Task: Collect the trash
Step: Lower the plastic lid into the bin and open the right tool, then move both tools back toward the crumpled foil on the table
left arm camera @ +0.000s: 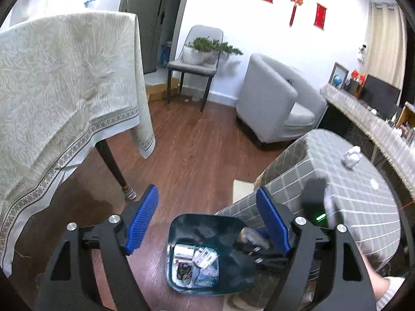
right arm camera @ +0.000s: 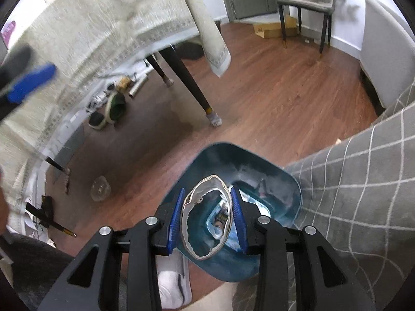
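We see a wooden floor [right arm camera: 259, 83] running under a bench draped in a pale patterned cloth [left arm camera: 64, 83] on one side and a lower bench in grey checked cloth [left arm camera: 350, 194] on the other; between them, just beside the checked cloth, stands a dark teal trash bin [left arm camera: 207, 220], set on the floor where both our grippers can reach over it; inside the bin, in the left wrist view, lie several pale wrappers and scraps [left arm camera: 199, 261], so part of the collecting looks done; on the checked bench a crumpled whitish piece [left arm camera: 351, 156] and a smaller white bit [left arm camera: 374, 182] remain, which we judge may be trash yet to gather, and a clear crumpled thing [right arm camera: 100, 188] lies on the floor near the draped bench; our left gripper [left arm camera: 207, 217] is spread wide with nothing between its blue pads, hanging above the bin; our right gripper [right arm camera: 207, 216] is clenched on a torn, ring-shaped piece of whitish trash [right arm camera: 207, 213], squeezed from both sides and held directly over the bin's mouth, so that, we judge, a simple release would drop it inside
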{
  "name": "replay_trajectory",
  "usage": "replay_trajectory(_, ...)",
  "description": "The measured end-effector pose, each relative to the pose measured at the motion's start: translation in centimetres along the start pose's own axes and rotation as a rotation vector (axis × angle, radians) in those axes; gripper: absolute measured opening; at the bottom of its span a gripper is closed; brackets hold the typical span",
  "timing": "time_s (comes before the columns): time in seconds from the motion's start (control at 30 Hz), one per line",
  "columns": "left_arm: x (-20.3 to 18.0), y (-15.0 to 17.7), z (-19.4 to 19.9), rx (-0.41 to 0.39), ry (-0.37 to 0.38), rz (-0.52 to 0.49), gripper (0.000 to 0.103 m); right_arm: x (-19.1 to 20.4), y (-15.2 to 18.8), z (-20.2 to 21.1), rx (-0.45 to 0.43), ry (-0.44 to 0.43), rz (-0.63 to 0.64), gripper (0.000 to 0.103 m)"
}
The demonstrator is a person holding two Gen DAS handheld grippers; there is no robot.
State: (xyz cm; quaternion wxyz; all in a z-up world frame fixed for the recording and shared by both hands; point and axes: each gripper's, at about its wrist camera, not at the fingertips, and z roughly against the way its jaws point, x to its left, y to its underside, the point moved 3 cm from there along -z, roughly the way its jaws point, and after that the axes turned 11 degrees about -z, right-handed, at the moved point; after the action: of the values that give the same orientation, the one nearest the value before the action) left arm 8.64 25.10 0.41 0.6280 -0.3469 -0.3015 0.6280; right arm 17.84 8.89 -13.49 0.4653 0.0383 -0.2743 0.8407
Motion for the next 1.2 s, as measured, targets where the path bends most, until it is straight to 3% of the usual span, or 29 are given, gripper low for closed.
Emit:
replay_trajectory(0.3, -0.3, -1.2, 2.0, -0.087, 0.031, 0.012, 0.082, -0.8, 1.1, -1.6, 0.064, 0.051, 0.012, 0.039)
replay_trajectory(0.4, -0.7, -1.4, 2.2, -0.083, 0.023, 0.001, 0.084, -0.9, 1.4, -1.6, 0.073, 0.052, 0.007, 0.063)
replay_trajectory(0.53, -0.9, -1.6, 2.2, -0.08, 0.021, 0.002, 0.084, -0.5, 1.4, -0.9, 0.06, 0.034, 0.007, 0.065)
replay_trajectory(0.9, -2.4, -3.1, 3.0, -0.13, 0.021, 0.004, 0.084, 1.0, -0.5, 6.8, -0.149, -0.032, 0.034, 0.067)
replay_trajectory(1.2, -6.4, -4.8, 2.7, -0.141, 0.043, -0.054, 0.088, -2.3, -1.9, 13.2, -0.309, -0.014, -0.01, 0.072)
